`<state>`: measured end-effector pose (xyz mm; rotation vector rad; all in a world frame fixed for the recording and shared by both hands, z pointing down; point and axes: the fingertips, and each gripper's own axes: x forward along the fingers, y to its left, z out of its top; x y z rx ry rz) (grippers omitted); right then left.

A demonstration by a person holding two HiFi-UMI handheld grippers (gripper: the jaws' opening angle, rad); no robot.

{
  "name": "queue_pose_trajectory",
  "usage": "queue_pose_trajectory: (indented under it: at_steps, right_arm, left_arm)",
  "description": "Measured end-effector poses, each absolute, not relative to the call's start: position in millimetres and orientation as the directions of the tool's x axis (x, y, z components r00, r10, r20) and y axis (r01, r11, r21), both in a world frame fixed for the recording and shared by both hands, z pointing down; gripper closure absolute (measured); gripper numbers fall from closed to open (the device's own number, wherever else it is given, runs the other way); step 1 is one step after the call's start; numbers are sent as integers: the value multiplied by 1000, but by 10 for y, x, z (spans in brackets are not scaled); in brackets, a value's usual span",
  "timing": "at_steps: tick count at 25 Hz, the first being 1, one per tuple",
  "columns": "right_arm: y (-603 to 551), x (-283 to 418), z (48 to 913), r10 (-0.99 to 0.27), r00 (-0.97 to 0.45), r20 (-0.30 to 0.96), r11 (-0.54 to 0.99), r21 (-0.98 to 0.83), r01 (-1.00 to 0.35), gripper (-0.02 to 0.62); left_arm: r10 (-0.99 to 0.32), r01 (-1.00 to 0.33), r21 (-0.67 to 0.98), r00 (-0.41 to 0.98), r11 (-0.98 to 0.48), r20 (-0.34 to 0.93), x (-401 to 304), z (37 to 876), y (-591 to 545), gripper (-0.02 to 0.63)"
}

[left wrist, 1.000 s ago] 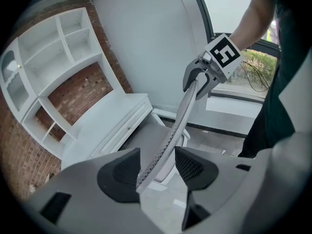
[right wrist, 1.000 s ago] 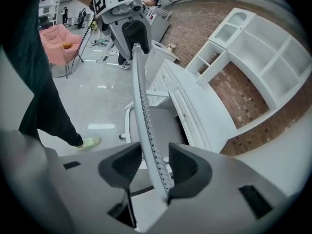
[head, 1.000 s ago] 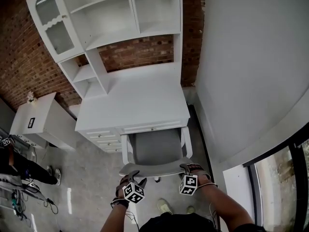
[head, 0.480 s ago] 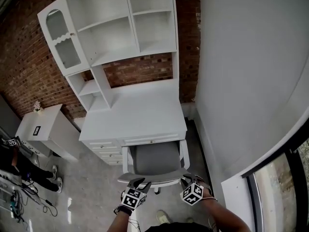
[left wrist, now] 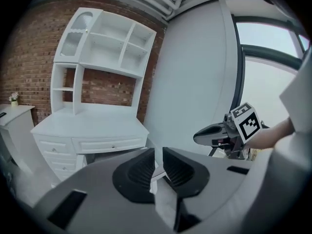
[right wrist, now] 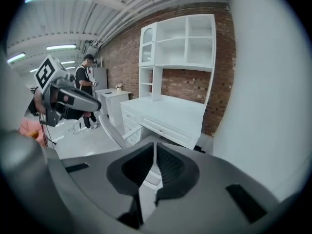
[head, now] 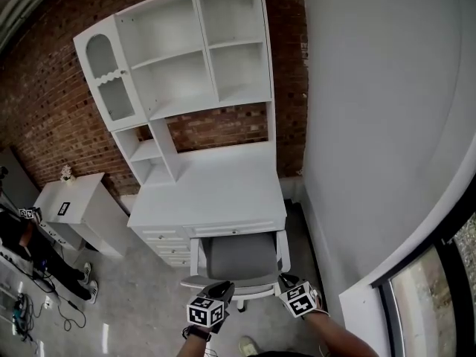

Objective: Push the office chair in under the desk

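At the chair's back rim, low in the head view, both tongs are working side by side. The left tongs (head: 223, 289) are closing, their pads standing only a narrow slit apart, and a white strip of the chair (head: 238, 253) is sitting in that slit, so they are clenching on the rim near its left end. The right tongs (head: 285, 281) are closing too, nearly pinched together, with a thin white sliver of the frame showing between the pads at the rim's right corner.

The chair is standing square to the bench (head: 216, 192), its seat front lying under the bench's front edge in the gap to the right of the drawers (head: 165, 241). The back and rear of the seat are sticking out over the floor (head: 141, 303).

To the right, the wall (head: 372, 125) is running close alongside the chair, with a dark strip of floor between them. To the left, the floor is lying open as far as a cabinet (head: 82, 207), well apart from the chair, and a person (head: 30, 248) is standing beyond it. A hutch (head: 186, 58) is rising from the back of the bench.
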<state>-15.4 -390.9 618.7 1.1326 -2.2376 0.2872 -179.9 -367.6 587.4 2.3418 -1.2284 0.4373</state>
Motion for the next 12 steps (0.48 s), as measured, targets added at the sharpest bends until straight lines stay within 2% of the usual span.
queue_pose_trajectory:
  at_steps: [5, 12]
  right_arm:
    - [-3901, -165, 5957, -679, -510, 527, 599, -2, -801, 581]
    - [-3867, -245, 5551, -699, -551, 455, 618, -2, -786, 584]
  left_arm:
    - [-713, -829, 272, 559, -488, 423, -1622, 5641, -3653, 572]
    - [-738, -815, 372, 568, -444, 364, -1520, 5359, -3624, 581]
